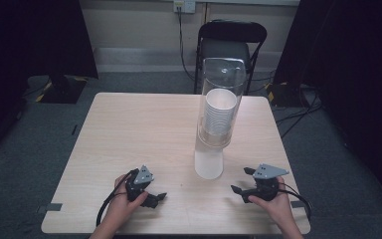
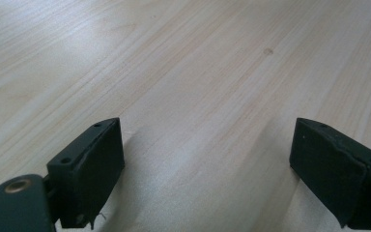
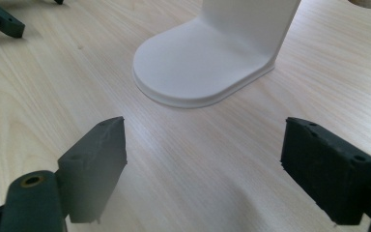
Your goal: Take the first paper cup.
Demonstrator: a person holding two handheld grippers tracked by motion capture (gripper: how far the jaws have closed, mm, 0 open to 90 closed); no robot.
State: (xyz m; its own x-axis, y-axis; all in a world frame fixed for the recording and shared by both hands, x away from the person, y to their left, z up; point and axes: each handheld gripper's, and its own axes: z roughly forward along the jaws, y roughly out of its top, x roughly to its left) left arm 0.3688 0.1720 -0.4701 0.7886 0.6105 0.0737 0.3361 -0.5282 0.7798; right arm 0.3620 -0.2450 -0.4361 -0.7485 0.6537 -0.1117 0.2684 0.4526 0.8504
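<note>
A cup dispenser stands right of the table's middle: a clear upright tube holding a stack of white paper cups above a white base. My left gripper rests near the front edge, left of the base, open with nothing between its jaws; in the left gripper view the left gripper sits over bare wood. My right gripper is front right of the base, open and empty. In the right gripper view the right gripper points at the white base, a short gap away.
The light wooden table has bare room on its left half. A black chair stands behind the far edge. Dark curtains hang at both sides and cables lie on the floor at the right. The left gripper's jaw tip appears far off.
</note>
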